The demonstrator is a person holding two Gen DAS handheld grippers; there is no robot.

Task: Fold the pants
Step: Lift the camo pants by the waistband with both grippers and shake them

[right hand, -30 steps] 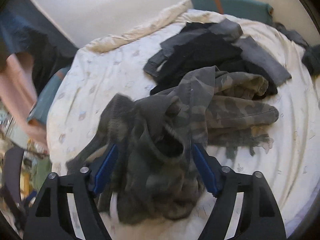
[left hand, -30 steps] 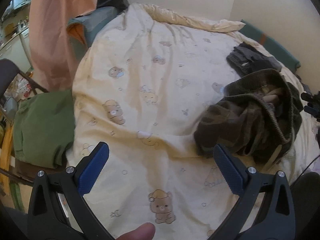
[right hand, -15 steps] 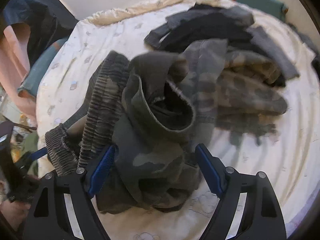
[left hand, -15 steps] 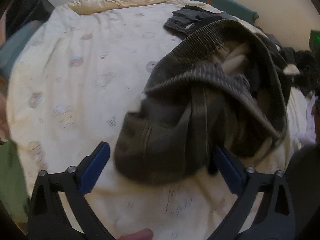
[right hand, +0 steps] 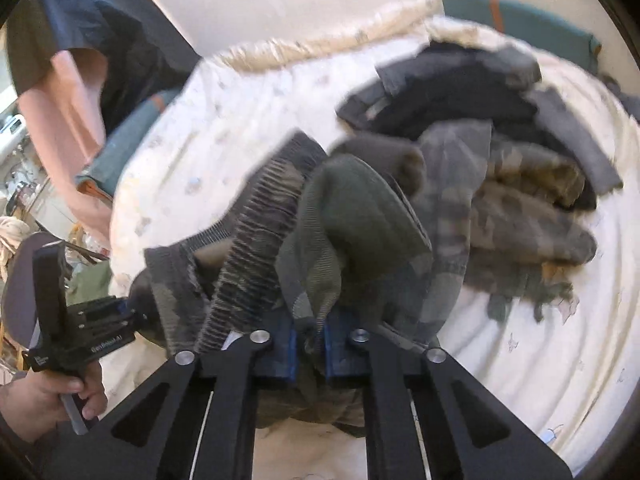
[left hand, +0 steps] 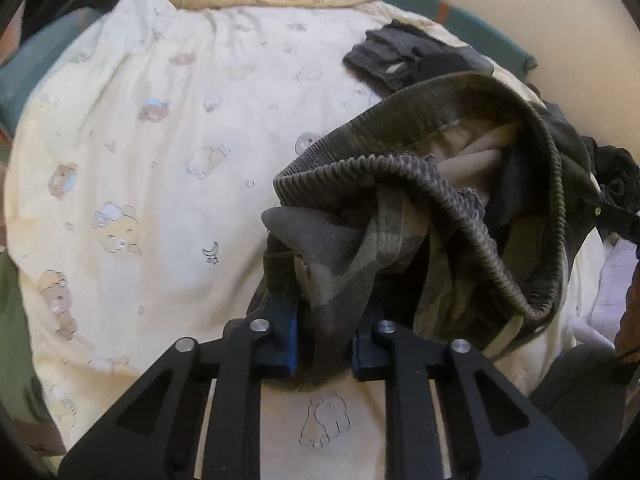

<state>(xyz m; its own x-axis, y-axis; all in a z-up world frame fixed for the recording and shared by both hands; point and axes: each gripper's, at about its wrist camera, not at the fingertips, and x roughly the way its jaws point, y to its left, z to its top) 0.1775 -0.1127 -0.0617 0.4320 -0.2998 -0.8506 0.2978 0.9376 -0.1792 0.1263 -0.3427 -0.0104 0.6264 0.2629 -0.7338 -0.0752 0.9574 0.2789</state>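
- A second ago both tools hung wide apart over the bed; now each has closed in on the camouflage pants [left hand: 400,240]. The left tool [left hand: 324,344] came across from the bare side of the quilt to the heap, and its jaws are closing with a thick fold of the pants' cloth between the blue pads [left hand: 290,340], which already press on it.
- The right tool [right hand: 310,346] barely shifted, but its jaws too are closing, pinching a thinner ridge of the same cloth between its pads [right hand: 334,350].
- My reading: the pick-up step is about done. With two grips near the ribbed waistband [left hand: 460,204], the pants can be lifted and shaken flat. No fold has been made yet.
- The pants lie bunched on the near part of the cream quilt [left hand: 160,160], waistband gaping open toward the left camera, legs trailing away toward the far side in the right view.
- Beyond them sits a dark grey garment [right hand: 460,92], touching the pants' far edge. A teal cushion [right hand: 520,16] lies by the wall.
- Writing: the left tool's body, seen in the right view held in a hand [right hand: 44,404], carries a small white label [right hand: 108,346]; it is too blurred to read with confidence. The quilt shows only printed bears.
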